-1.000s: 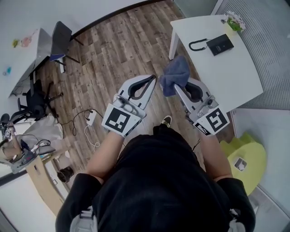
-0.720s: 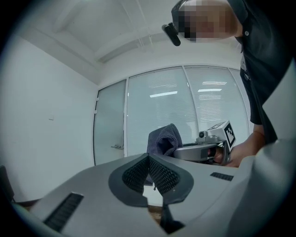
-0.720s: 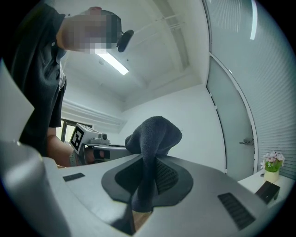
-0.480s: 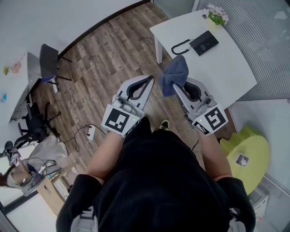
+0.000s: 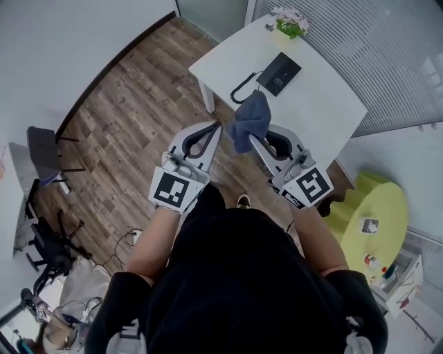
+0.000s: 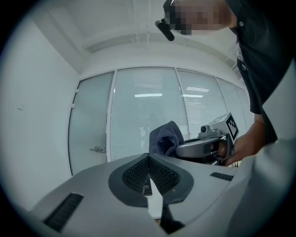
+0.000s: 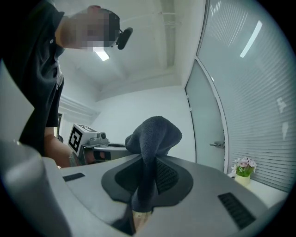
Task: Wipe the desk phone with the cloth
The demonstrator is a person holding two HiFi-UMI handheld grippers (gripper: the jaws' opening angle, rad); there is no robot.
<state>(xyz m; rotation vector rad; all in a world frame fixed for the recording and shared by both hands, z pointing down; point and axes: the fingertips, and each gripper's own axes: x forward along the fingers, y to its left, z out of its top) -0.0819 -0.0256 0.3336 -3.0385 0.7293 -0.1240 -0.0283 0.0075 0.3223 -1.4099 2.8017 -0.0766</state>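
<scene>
The black desk phone lies on a white table ahead of me, its curled black cord trailing towards the table's near-left corner. My right gripper is shut on a dark blue cloth, which bunches up above the jaws. It hovers over the floor just short of the table edge. My left gripper is held beside it, jaws shut with nothing between them. Both point upward and forward. The cloth also shows in the left gripper view.
A small pot of flowers stands at the table's far corner. A yellow-green seat lies to my right. Wood floor spreads to the left, with a dark chair at the left edge. Glass walls with blinds stand behind the table.
The table and phone have come closer and shifted left in the head view as I stepped towards them. Both grippers keep the same pose, cloth still held.
</scene>
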